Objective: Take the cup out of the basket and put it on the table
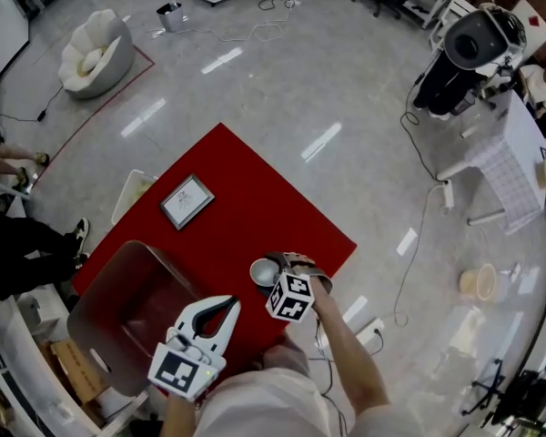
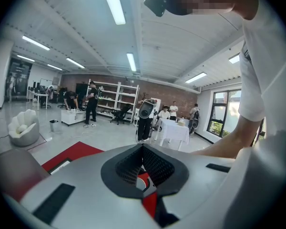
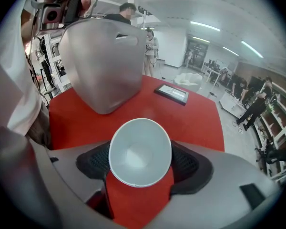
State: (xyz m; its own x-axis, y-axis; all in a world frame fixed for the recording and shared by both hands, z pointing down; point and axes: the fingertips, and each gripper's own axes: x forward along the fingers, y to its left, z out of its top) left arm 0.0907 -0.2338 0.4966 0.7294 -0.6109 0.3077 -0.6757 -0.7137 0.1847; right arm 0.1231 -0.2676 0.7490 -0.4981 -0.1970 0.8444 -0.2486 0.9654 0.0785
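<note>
white cup partly behind right tool

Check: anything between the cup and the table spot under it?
Nothing visible. The right gripper holds the cup over bare red table; the basket and the frame sit farther back, off its path.

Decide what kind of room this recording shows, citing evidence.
Probably an open-plan lab or workshop: long ceiling strip lights, white metal shelving along a brick wall, and cables trailing across the glossy grey floor.
</note>
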